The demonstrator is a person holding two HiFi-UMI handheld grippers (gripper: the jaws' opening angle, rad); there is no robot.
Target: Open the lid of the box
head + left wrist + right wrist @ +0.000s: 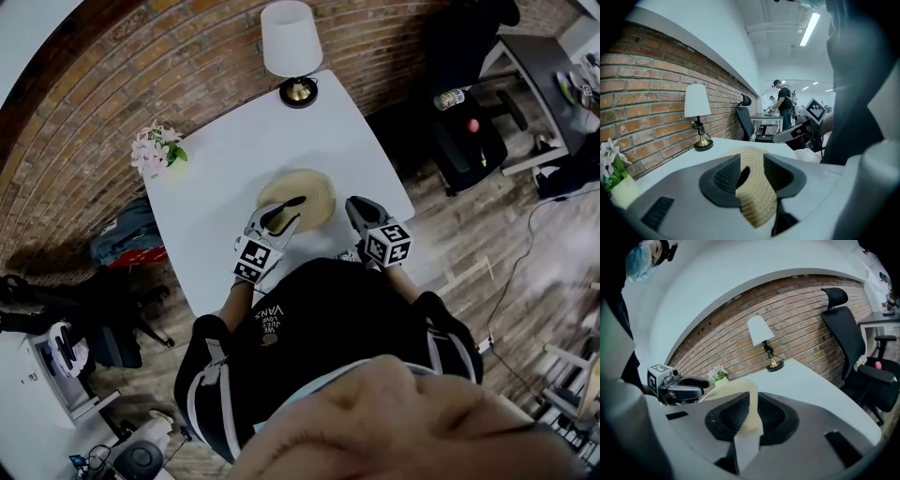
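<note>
White bench [225, 159], near edge: left gripper [286, 208] fingers narrowly apart, woven lid [314, 192] rim between them, a gap at one pad — right gripper [356, 206] fingers clamped on the lid's opposite rim. Lid sits mid-bench. Beyond: flowers [155, 148], lamp [292, 47] — then brick wall [187, 66].

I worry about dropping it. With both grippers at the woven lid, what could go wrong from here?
The left gripper has its jaws apart around the lid, so only the right gripper, shut on the rim, holds it; the lid may tilt or slip. One-sided pulling might also drag it across the table.
</note>
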